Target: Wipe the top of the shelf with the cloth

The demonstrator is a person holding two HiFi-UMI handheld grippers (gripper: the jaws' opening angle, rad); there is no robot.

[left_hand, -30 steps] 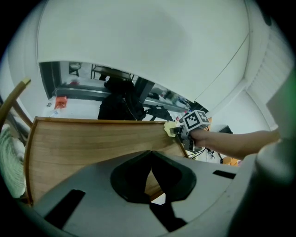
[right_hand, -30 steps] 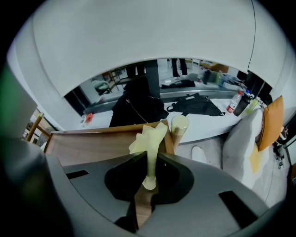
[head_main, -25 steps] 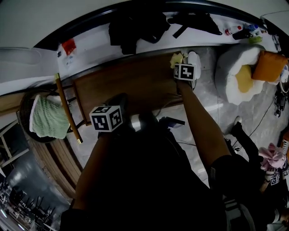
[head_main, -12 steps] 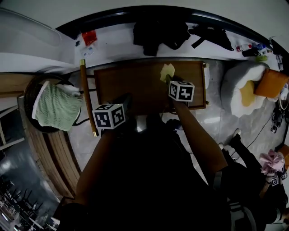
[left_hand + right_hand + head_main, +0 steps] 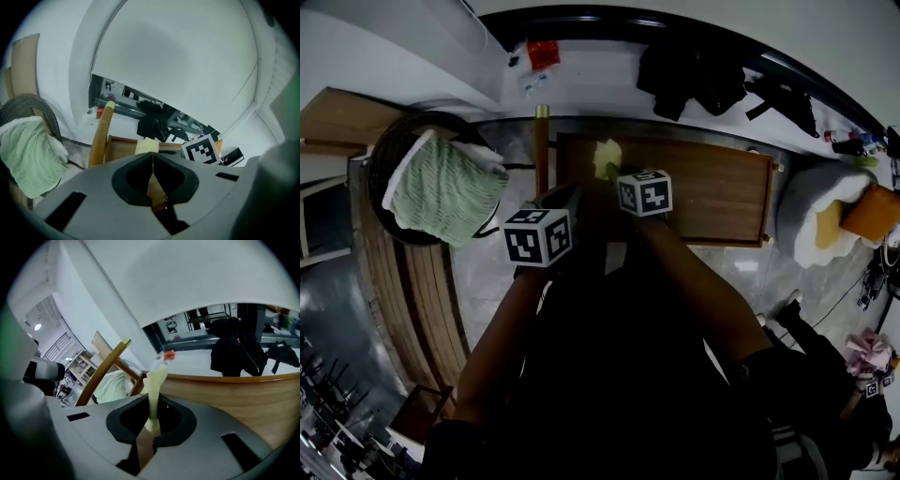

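Note:
The shelf's brown wooden top [image 5: 703, 192] runs across the upper middle of the head view. A pale yellow cloth [image 5: 607, 155] lies bunched at its left end, and my right gripper [image 5: 616, 172] is shut on it, pressing it to the wood. In the right gripper view the cloth [image 5: 153, 383] rises out from between the jaws, with the shelf top [image 5: 234, 394] beyond. My left gripper [image 5: 569, 195] hangs by the shelf's front left corner, shut with nothing in it. In the left gripper view its jaws [image 5: 152, 161] meet in a thin seam, and the cloth [image 5: 146, 146] shows ahead.
A dark basket [image 5: 389, 155] holding a green towel [image 5: 445, 192] stands left of the shelf. A wooden pole [image 5: 541, 150] leans between them. Black garments [image 5: 689, 75] lie on the white ledge behind. A white egg-shaped cushion [image 5: 816, 220] and an orange one [image 5: 881, 208] sit at the right.
My right gripper has dragged the cloth along the shelf top from its right end to its left end. The left gripper has stayed near the front left corner.

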